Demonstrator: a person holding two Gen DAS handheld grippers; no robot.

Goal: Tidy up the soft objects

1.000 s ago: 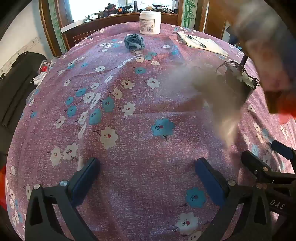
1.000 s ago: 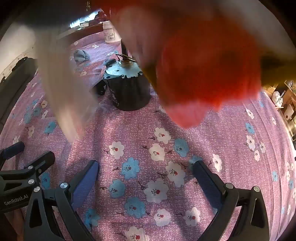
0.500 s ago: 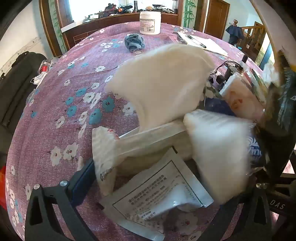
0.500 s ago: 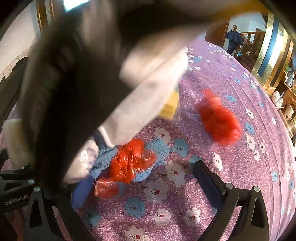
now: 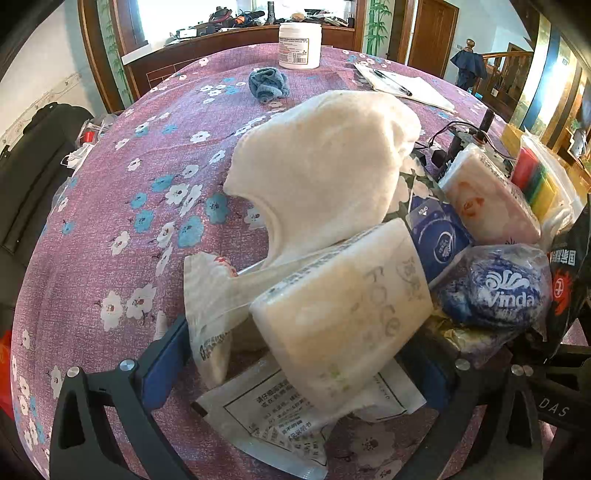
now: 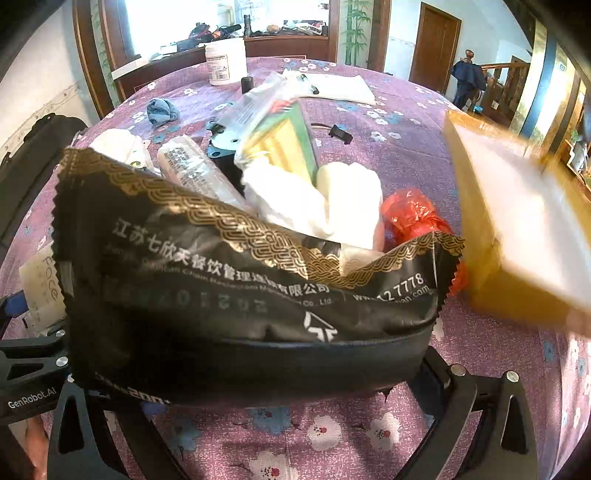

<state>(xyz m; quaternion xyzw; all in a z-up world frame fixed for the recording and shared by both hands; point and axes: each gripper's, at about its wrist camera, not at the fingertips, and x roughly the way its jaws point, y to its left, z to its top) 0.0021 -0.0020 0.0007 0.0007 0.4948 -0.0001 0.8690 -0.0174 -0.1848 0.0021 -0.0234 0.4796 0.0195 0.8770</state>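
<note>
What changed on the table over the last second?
A heap of soft goods dropped onto the bare cloth in front of both grippers: a white towel, a face-tissue pack, a Vinda pack, a black pouch and a red bag. A tan box is blurred at the right, apparently moving. Neither gripper grasped anything. The blue rag and white jar stayed put.

Looks like somebody's home, dining room probably. Big table (image 5: 110,229) under a purple flowered cloth, wood-framed window (image 5: 207,14) with a cluttered sill, brown wooden door (image 6: 436,40), and a wooden stair rail (image 5: 509,70) off to the side. Bamboo-print wall trim (image 6: 356,29) too.
</note>
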